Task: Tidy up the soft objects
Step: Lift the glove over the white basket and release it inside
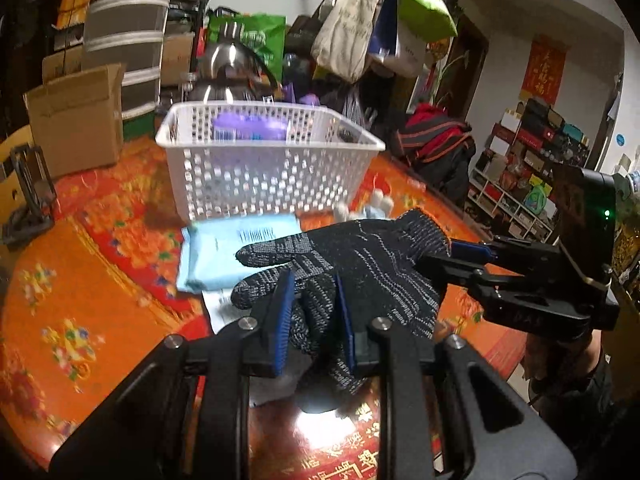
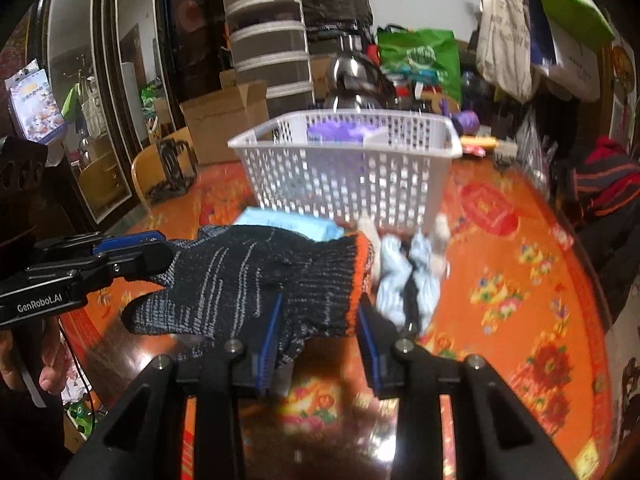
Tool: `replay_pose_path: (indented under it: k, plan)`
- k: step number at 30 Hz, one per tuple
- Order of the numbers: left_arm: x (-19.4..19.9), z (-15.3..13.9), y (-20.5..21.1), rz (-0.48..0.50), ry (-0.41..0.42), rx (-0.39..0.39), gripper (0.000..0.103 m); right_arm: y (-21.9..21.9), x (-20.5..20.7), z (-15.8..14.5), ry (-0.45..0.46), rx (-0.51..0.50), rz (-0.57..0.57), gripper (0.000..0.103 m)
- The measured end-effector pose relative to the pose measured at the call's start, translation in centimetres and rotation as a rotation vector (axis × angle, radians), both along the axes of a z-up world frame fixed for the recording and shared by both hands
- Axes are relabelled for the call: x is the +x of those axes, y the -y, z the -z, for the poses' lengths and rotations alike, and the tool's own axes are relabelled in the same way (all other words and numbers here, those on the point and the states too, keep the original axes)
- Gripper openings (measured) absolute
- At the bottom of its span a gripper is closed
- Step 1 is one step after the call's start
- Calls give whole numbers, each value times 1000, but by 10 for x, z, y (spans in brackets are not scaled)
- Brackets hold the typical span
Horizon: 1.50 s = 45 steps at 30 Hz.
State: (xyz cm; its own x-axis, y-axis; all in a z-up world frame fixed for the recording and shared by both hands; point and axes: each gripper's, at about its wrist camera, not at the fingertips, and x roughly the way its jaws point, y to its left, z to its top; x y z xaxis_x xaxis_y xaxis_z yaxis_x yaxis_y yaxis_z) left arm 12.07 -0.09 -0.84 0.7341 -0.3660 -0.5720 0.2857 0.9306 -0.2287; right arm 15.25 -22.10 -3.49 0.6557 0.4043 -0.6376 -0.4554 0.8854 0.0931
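Note:
A black knitted glove [image 1: 352, 264] with an orange cuff [image 2: 356, 280] hangs above the table between both grippers. My left gripper [image 1: 314, 312] is shut on its finger end; it shows from the side in the right wrist view [image 2: 132, 258]. My right gripper [image 2: 320, 336] grips the cuff end; it shows at the right in the left wrist view [image 1: 452, 256]. A white perforated basket [image 1: 264, 172] stands behind, holding something purple [image 1: 250, 126]. A light blue soft pack [image 1: 224, 252] lies before the basket. Pale blue rolled cloth [image 2: 404, 280] lies right of the glove.
The round table has an orange flowered cover [image 2: 520, 300]. A cardboard box [image 1: 76, 116], a steel kettle [image 1: 232, 68] and a black stand [image 1: 28, 196] are at the back left. Bags [image 1: 380, 20] hang behind. A white paper [image 1: 220, 312] lies under the glove.

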Motion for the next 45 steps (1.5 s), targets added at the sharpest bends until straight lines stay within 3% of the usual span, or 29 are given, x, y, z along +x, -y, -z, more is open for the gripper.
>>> replay_pose_path:
  k: [11, 16, 20, 22, 24, 28, 32, 37, 38, 40, 41, 42, 44, 45]
  plan:
    - [41, -72, -14, -45, 85, -27, 20, -15, 41, -68, 121, 3, -4, 34]
    - [93, -120, -20, -90, 134, 6, 17, -25, 82, -98, 152, -7, 20, 34]
    - [159, -148, -23, -132, 129, 46, 16, -25, 132, -112, 129, 17, 50, 33]
    - [188, -148, -27, -131, 90, 28, 15, -28, 156, -113, 120, 15, 77, 21]
    - [214, -140, -26, -146, 46, 41, 15, -31, 184, -105, 77, 24, 68, 18]
    - [227, -111, -23, -144, 1, 53, 15, -32, 218, -80, -12, -25, 85, 10]
    - [209, -82, -20, -132, 4, 89, 15, -17, 196, -74, 3, 11, 63, 10]
    - [199, -52, -10, -93, -38, 67, 17, -3, 170, -57, -5, 2, 83, 12]
    - [198, -45, -10, -88, -53, 55, 21, -1, 169, -55, -15, 2, 88, 13]
    - [194, -34, -7, -58, -72, 20, 43, 6, 164, -47, -45, -2, 99, 17]
    - [190, -29, -5, -54, -72, 18, 64, 10, 161, -44, -47, 2, 109, 23]
    - [184, -25, -2, -53, -63, 25, 77, 14, 158, -43, -49, 11, 117, 34]
    - [173, -18, 3, -49, -41, 39, 80, 21, 153, -38, -59, 42, 127, 52]
    - [171, -15, 5, -38, -42, 38, 80, 24, 150, -35, -63, 52, 131, 55]
